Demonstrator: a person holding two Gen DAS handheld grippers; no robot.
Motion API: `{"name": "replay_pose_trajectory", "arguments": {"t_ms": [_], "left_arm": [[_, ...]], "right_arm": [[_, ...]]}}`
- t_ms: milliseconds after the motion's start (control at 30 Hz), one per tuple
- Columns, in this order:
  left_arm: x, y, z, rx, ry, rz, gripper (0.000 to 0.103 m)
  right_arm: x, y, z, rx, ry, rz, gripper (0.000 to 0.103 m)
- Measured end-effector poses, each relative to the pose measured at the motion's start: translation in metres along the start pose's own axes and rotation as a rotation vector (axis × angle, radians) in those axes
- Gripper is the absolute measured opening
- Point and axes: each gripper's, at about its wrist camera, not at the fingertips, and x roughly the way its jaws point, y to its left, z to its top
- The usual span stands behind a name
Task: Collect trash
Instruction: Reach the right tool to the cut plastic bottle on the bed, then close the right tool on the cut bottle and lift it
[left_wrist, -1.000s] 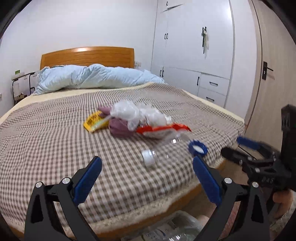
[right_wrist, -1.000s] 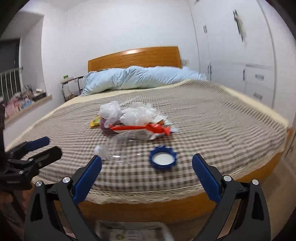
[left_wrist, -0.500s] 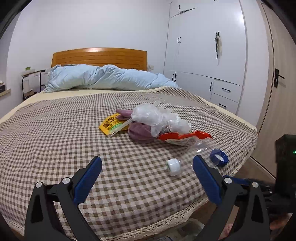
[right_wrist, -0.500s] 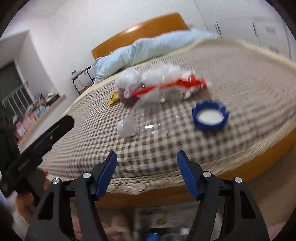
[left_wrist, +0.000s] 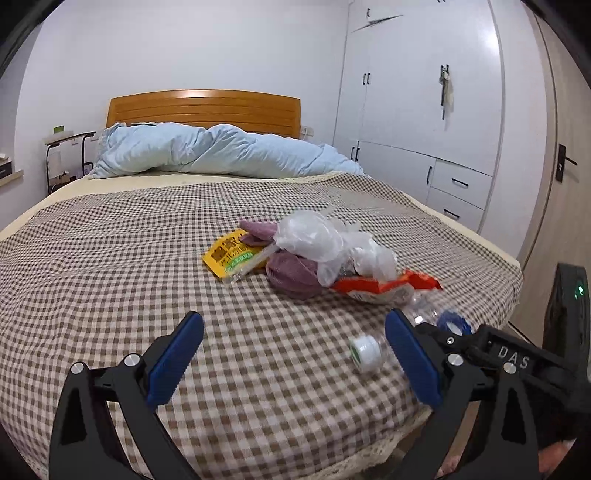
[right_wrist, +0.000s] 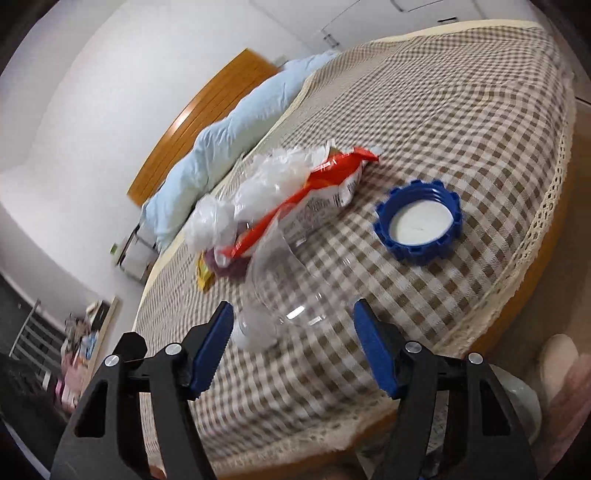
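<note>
On the checked bed (left_wrist: 155, 258), the right hand-held gripper (right_wrist: 293, 343) has its pads parted around a clear plastic bottle (right_wrist: 291, 284) lying near the foot edge, not yet pressing it. A blue lid (right_wrist: 419, 221) lies just beside. The left hand-held gripper (left_wrist: 291, 354) hangs released, holding nothing.

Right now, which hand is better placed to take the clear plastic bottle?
Probably the right. Its tongs stand open with the clear plastic bottle just ahead, between the fingers. The left tongs face bare bedspread, bottle off to their side.
</note>
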Motion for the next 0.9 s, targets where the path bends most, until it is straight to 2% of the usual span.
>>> {"name": "replay_pose_trajectory", "arguments": {"t_ms": [100, 300, 467, 600, 833, 900], "left_arm": [[0.006, 0.000, 0.008, -0.002, 0.011, 0.008, 0.096], [0.023, 0.007, 0.027, 0.007, 0.053, 0.013, 0.096], [0.039, 0.025, 0.029, -0.086, 0.093, -0.045, 0.096], [0.041, 0.022, 0.028, -0.065, 0.104, -0.060, 0.096], [0.039, 0.010, 0.020, -0.002, 0.112, -0.074, 0.096], [0.037, 0.010, 0.018, -0.007, 0.118, -0.102, 0.096]], "right_arm": [[0.008, 0.005, 0.006, 0.044, -0.019, -0.023, 0.065], [0.023, 0.002, 0.019, 0.161, -0.004, -0.015, 0.065], [0.033, 0.006, 0.027, 0.193, 0.007, -0.047, 0.065], [0.040, 0.005, 0.032, 0.238, 0.003, -0.040, 0.065], [0.033, 0.004, 0.037, 0.213, -0.001, -0.032, 0.059], [0.023, 0.003, 0.037, 0.189, -0.009, -0.022, 0.059]]}}
